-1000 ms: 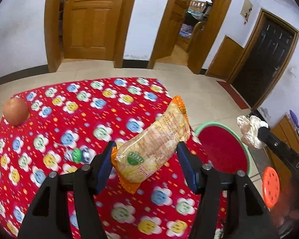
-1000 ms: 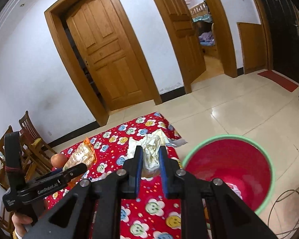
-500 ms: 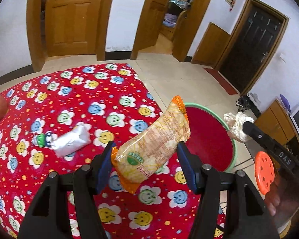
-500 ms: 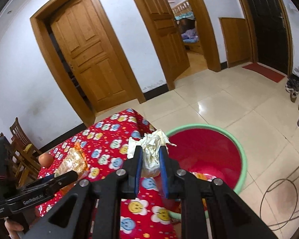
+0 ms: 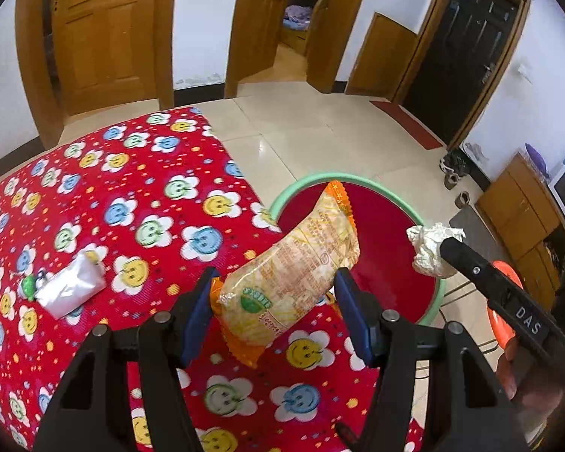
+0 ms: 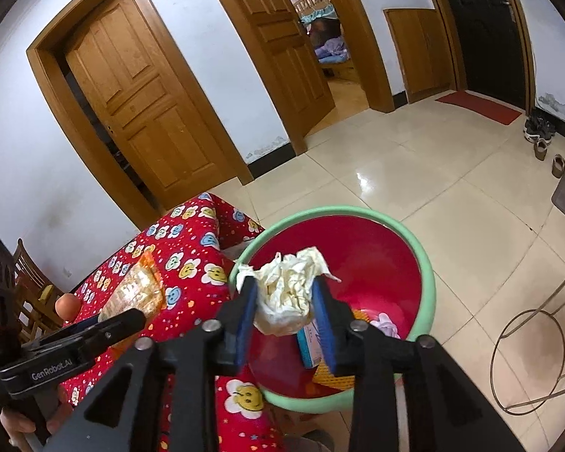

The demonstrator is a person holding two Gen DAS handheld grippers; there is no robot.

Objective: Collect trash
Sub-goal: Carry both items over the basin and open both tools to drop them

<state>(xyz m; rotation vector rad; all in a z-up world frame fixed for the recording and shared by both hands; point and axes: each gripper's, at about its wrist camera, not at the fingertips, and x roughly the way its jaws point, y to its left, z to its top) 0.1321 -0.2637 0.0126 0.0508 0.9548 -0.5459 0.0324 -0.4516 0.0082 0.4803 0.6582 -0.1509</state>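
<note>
My left gripper (image 5: 275,282) is shut on a yellow snack packet (image 5: 297,260) with orange ends. It holds the packet over the table's right edge, with the packet's far end above the bin. The bin (image 5: 309,180) is red inside with a green rim and stands on the floor against the table. My right gripper (image 6: 284,293) hangs over the bin (image 6: 425,263) with its jaws opening. A crumpled white paper wad (image 6: 290,275) still spans from pad to pad. From the left wrist the wad (image 5: 429,248) shows at the right gripper's tip.
The table (image 5: 132,188) wears a red cloth with smiley flowers. A silver foil wrapper (image 5: 71,286) lies on it at the left. A blue box (image 6: 309,342) and other wrappers lie in the bin. A wire stool frame (image 6: 527,358) stands to the right, wooden chairs (image 6: 30,275) to the left.
Both grippers have moved across to the bin, which now lies under the right one. The right jaws have widened around the paper wad. The left grip on the packet is unchanged.
</note>
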